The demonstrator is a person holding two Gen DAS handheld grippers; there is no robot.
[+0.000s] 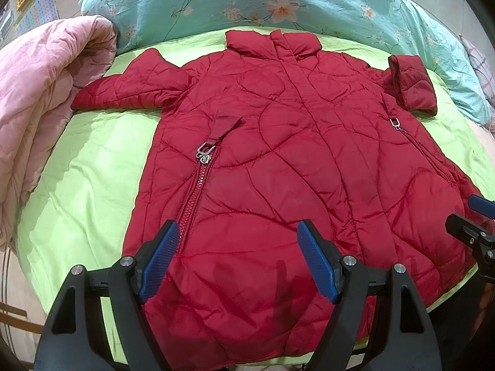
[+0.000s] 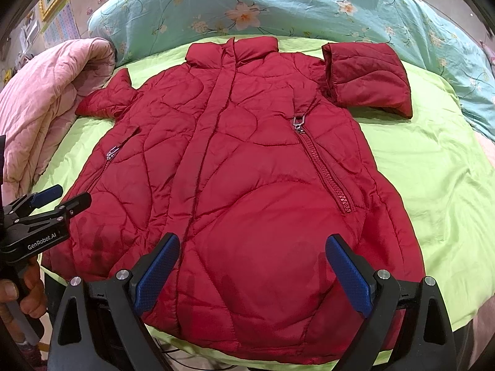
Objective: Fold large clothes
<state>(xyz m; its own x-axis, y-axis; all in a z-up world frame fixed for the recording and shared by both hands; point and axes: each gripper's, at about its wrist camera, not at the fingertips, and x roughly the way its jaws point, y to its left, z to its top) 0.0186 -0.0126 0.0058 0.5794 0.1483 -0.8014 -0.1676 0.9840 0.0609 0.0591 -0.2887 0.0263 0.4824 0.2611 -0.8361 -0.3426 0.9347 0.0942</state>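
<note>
A red quilted jacket (image 1: 278, 142) (image 2: 241, 160) lies front-up and spread flat on a lime-green sheet (image 1: 92, 170) (image 2: 433, 170), collar toward the far side. Its left sleeve (image 1: 123, 83) stretches out sideways. The right sleeve (image 2: 368, 77) is bent back on itself by the shoulder. My left gripper (image 1: 238, 238) hovers open above the hem, nothing between its blue pads (image 1: 161, 259). Over the lower middle of the jacket, my right gripper (image 2: 252, 250) is open too, and its fingers hold nothing. Each gripper shows at the edge of the other's view.
A pink quilt (image 1: 40, 99) (image 2: 40, 99) is bunched along the left of the bed. A teal floral duvet (image 1: 278, 3) (image 2: 278, 9) lies across the far side. A person's hand (image 2: 27, 293) grips the left tool's handle.
</note>
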